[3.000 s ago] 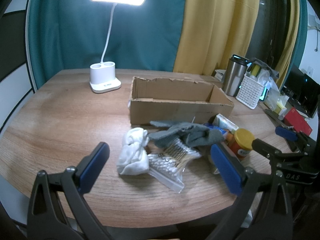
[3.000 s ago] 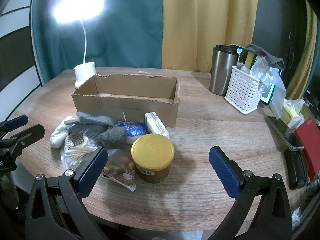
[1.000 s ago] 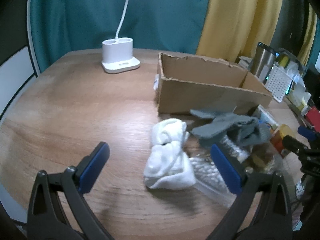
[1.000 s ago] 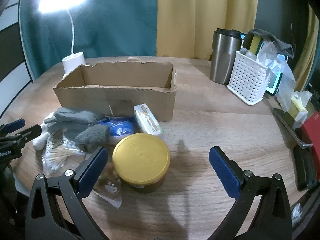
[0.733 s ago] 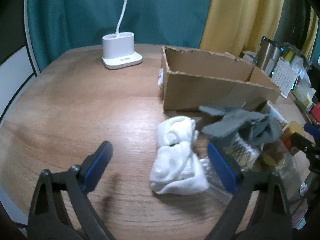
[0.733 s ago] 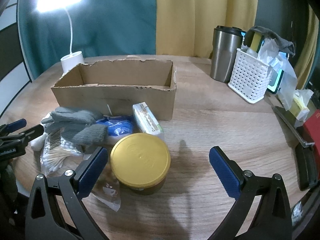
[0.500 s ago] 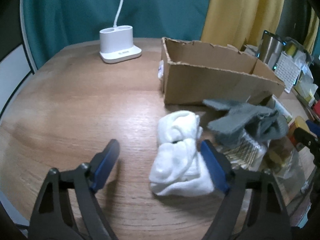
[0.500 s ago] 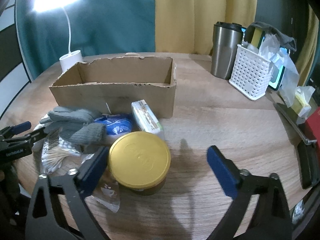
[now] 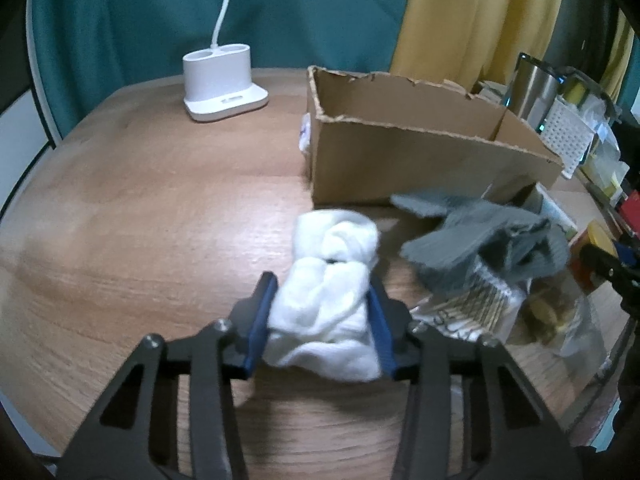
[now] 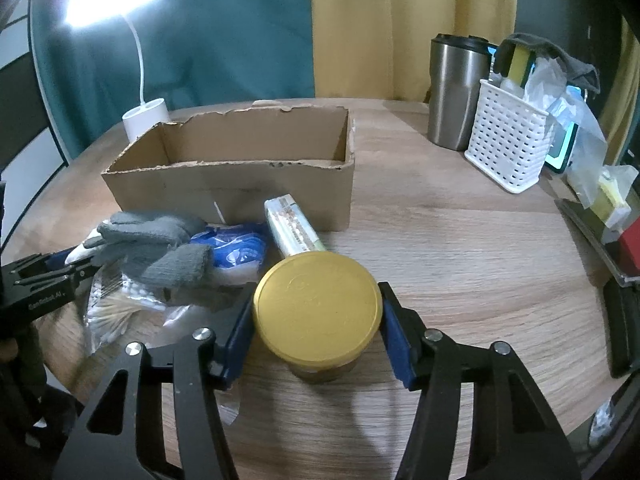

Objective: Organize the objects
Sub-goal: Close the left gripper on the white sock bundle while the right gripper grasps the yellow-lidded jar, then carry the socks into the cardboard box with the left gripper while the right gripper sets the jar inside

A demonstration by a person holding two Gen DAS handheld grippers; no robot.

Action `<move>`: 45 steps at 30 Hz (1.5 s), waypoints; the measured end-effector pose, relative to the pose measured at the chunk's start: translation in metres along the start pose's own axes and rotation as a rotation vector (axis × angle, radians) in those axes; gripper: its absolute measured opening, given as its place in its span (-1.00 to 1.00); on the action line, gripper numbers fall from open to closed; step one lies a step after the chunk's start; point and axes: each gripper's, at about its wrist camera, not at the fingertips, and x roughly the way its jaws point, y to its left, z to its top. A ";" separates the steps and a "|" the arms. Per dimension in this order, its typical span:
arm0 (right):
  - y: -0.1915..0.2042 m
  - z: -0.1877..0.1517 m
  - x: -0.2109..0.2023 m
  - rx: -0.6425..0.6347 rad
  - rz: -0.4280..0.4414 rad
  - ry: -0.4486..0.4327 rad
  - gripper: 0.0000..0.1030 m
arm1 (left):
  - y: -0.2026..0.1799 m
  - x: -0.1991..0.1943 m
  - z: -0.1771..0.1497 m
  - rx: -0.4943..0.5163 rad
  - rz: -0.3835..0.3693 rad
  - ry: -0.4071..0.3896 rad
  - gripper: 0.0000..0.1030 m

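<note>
My left gripper (image 9: 320, 316) is shut on a bundle of white socks (image 9: 332, 276) that lies on the wooden table. My right gripper (image 10: 318, 320) is shut on a jar with a gold lid (image 10: 318, 306) standing on the table. An open cardboard box (image 10: 240, 172) stands behind the pile; it also shows in the left wrist view (image 9: 420, 160). Grey gloves (image 10: 156, 244) lie over a bag of cotton swabs (image 10: 116, 308), next to a blue packet (image 10: 236, 250) and a small carton (image 10: 292, 226).
A white lamp base (image 9: 222, 76) stands at the back left. A steel tumbler (image 10: 456, 92) and a white basket (image 10: 508, 136) stand at the back right. Dark and red items (image 10: 624, 256) lie along the table's right edge.
Both grippers moved forward and down and closed: the left one onto the white socks, the right one onto the gold-lidded jar. Both were open before.
</note>
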 end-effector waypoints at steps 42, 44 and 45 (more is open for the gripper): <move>-0.016 0.059 -0.043 -0.023 0.002 -0.126 0.17 | -0.041 -0.065 0.053 0.015 -0.090 -0.148 -0.18; -0.017 0.061 -0.042 -0.025 0.003 -0.127 0.17 | -0.044 -0.063 0.056 0.021 -0.098 -0.150 -0.18; -0.017 0.063 -0.042 -0.026 0.003 -0.127 0.17 | -0.046 -0.063 0.057 0.024 -0.102 -0.150 -0.18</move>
